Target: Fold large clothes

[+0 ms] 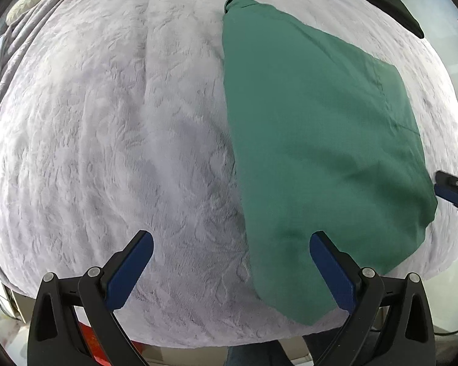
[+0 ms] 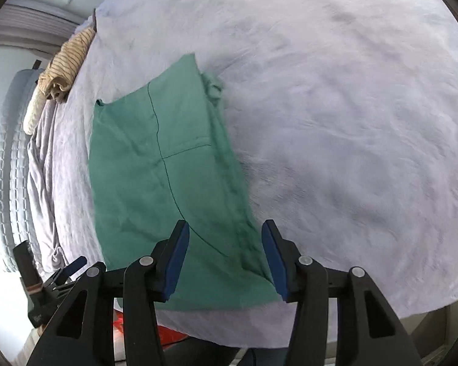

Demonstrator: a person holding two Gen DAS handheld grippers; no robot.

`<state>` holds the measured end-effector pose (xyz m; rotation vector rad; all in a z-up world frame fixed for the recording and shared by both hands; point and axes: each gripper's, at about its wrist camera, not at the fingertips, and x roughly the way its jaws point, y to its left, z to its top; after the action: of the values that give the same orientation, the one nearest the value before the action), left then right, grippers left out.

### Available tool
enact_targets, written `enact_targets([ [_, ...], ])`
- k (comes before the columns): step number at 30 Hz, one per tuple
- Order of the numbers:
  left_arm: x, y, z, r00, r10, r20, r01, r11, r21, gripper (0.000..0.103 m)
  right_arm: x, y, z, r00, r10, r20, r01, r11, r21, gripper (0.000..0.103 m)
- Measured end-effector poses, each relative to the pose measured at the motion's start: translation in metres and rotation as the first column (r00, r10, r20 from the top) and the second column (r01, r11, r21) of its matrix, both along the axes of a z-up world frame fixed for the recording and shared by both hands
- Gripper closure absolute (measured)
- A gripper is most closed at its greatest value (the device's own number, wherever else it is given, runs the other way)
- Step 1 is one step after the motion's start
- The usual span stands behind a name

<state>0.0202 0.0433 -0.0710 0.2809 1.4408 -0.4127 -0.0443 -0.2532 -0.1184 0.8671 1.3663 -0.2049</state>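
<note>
We are hovering over a smooth green garment (image 1: pixel 320 140) folded into a long slab, fuzzy embossed lilac blanket (image 1: pixel 122 137) lying beneath, left gripper (image 1: pixel 230 271) and right gripper (image 2: pixel 226 259) both standing apart, clamping nothing.

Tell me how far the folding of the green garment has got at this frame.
Done: the green garment lies flat on the lilac blanket, folded into a long panel with straight edges. In hand: nothing; the left gripper and right gripper are both open above it, gripping no cloth. Left: probably folding the panel crosswise into a compact stack.
</note>
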Motion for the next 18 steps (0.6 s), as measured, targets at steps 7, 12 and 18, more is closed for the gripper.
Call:
enact_targets([
  [7, 0.0, -0.01, -0.001, 1.0, 0.022, 0.004, -0.022, 0.999, 0.032, 0.0, 0.013, 0.014, -0.03, 0.99, 0.099, -0.105, -0.106, 0.992, -0.061, 0.084],
  [12, -0.008, -0.009, -0.007, 0.999, 0.031, -0.007, -0.031, 0.998, 0.053, 0.0, 0.016, 0.014, -0.047, 0.987, 0.093, -0.133, -0.101, 0.993, -0.058, 0.083],
  [18, -0.008, -0.01, -0.007, 0.999, 0.044, -0.002, -0.044, 0.997, 0.056, 0.0, 0.012, 0.016, -0.026, 0.988, 0.098, -0.116, -0.107, 0.992, -0.069, 0.08],
])
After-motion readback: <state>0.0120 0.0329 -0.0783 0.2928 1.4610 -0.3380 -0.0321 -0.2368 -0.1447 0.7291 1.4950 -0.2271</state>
